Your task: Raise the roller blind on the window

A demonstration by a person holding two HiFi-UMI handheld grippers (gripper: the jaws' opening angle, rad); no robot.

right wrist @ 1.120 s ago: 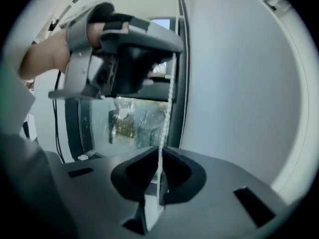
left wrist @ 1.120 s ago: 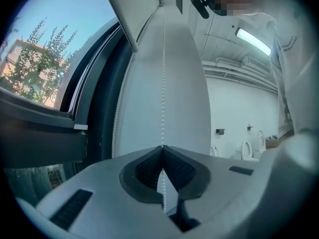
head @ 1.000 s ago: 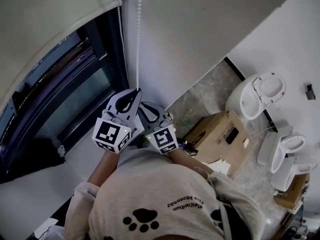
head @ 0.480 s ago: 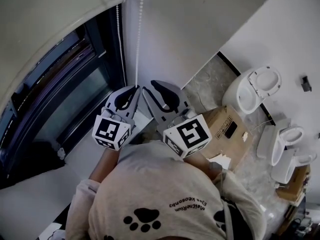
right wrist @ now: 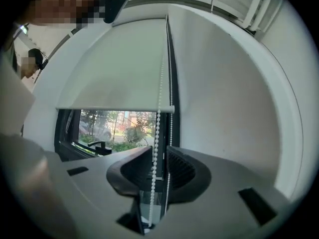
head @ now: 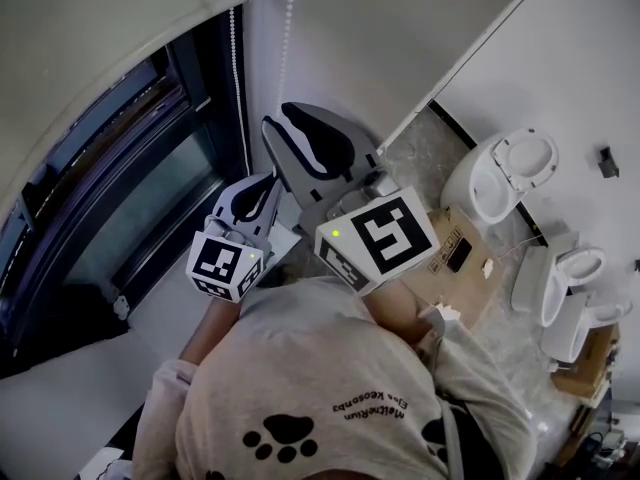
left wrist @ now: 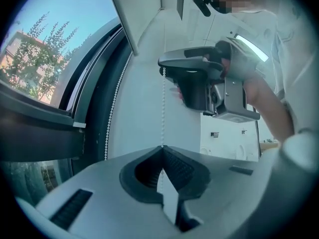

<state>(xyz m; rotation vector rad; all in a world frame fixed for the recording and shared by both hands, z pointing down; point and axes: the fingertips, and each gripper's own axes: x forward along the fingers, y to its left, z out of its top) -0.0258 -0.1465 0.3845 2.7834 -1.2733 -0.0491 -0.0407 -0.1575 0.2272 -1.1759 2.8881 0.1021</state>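
Observation:
The cream roller blind (head: 90,58) hangs partway down the window, its bottom bar (right wrist: 119,108) level across the glass. A white bead chain (head: 288,38) drops along the wall beside the frame. My left gripper (head: 272,178) is shut on one strand of that chain (left wrist: 163,103), which runs straight up out of the closed jaws (left wrist: 162,147). My right gripper (head: 277,118) is higher up than the left one. Its jaws have just opened, and the bead chain (right wrist: 158,118) hangs loose between them without the pads (right wrist: 182,168) pressing it.
The dark window frame (head: 150,168) and white sill (head: 60,388) are at the left. A white wall (head: 400,38) rises behind the chain. On the floor to the right stand a cardboard box (head: 455,258) and white toilets (head: 505,173). My torso fills the bottom of the head view.
The right gripper has let go beside the left one, opened, and risen along the chain to above the left gripper. The left gripper has stayed put, shut on the chain.

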